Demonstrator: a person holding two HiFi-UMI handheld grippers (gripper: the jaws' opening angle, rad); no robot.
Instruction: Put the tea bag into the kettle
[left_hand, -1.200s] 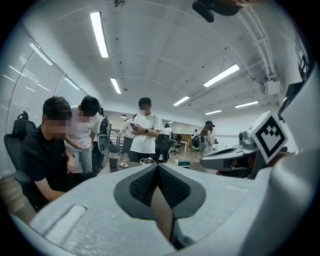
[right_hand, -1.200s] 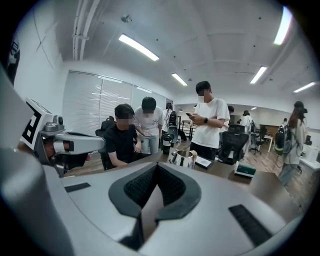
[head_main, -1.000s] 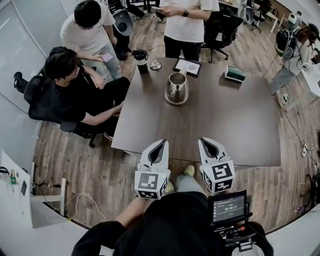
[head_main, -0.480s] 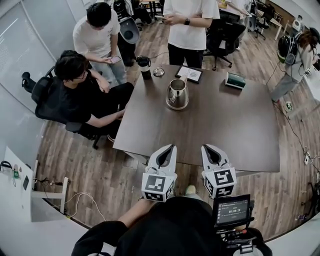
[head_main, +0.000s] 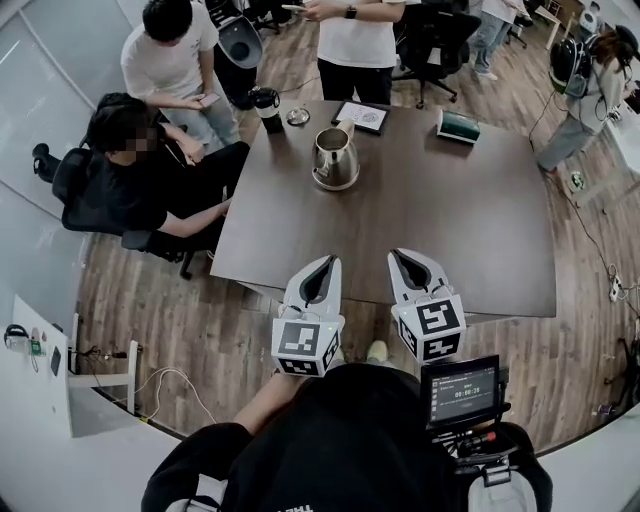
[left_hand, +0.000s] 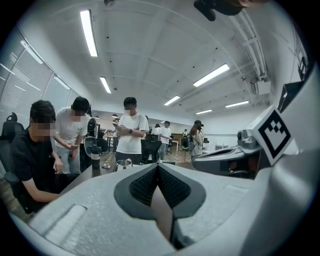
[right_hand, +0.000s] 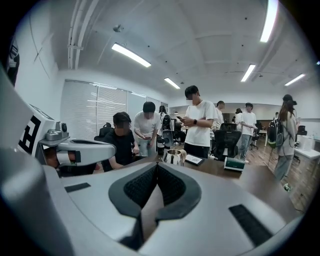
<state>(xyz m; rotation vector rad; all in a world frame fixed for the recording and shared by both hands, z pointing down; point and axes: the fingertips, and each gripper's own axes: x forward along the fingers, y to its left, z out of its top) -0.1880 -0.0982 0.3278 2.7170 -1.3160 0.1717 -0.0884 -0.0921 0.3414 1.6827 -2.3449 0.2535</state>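
Hovering near one table (head_main: 430, 220), left hand-held gripper (head_main: 328, 260) and right hand-held gripper (head_main: 398, 254), both closed, empty; one kettle (head_main: 333, 160) beyond.

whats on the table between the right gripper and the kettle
Nothing. In the head view, only bare tabletop lies between the right gripper and the kettle.

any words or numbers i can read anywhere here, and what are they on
Nothing reads for certain.
Monitor: a row of digits like a timecode, too small to read.
Green box: print too small.
Dark tablet: marks blurred.
Cubes on the left gripper and right gripper: square marker patterns only, no words.
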